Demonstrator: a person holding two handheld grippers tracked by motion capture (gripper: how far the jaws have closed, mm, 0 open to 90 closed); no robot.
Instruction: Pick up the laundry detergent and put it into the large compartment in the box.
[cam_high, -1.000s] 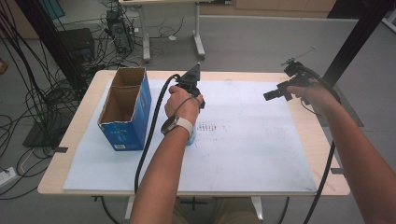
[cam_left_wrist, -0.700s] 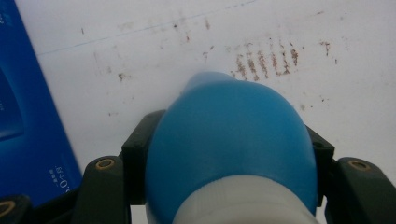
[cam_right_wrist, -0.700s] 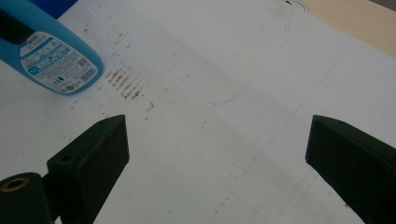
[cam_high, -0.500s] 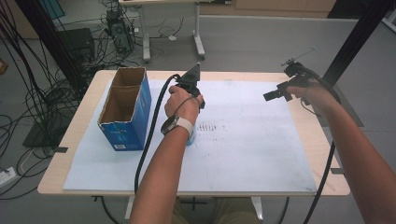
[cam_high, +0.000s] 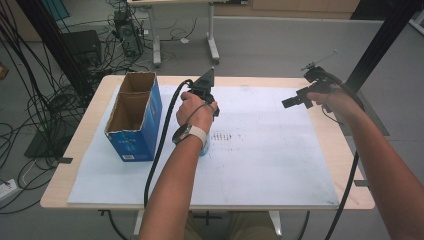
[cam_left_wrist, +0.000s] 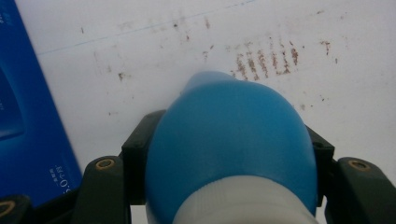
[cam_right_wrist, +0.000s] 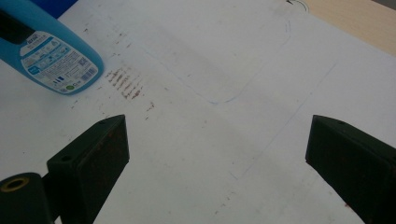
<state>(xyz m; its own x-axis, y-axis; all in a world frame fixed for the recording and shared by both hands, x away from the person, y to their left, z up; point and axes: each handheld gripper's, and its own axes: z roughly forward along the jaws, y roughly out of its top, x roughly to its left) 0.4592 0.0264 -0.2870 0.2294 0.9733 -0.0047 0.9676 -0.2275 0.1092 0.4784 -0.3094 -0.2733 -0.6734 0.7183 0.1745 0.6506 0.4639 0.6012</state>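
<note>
A blue bottle (cam_left_wrist: 233, 149) with a white collar lies between the jaws of my left gripper (cam_left_wrist: 231, 144), which is shut on its body. In the high view the left hand (cam_high: 196, 112) holds that gripper over the middle of the white sheet (cam_high: 260, 165), next to the blue box, and a bit of the bottle (cam_high: 205, 148) peeks out under the wrist. The right gripper view has the bottle's labelled base (cam_right_wrist: 56, 56) at its upper left. My right gripper (cam_right_wrist: 219, 149) hovers open over the sheet near the far right corner of the table, with nothing between its jaws.
An open blue cardboard box (cam_high: 132, 117) stands on the left of the sheet. Brown smudge marks (cam_high: 227, 136) stain the sheet near the bottle. The wooden table edge (cam_high: 350, 165) runs around the sheet. Cables and equipment lie on the floor to the left.
</note>
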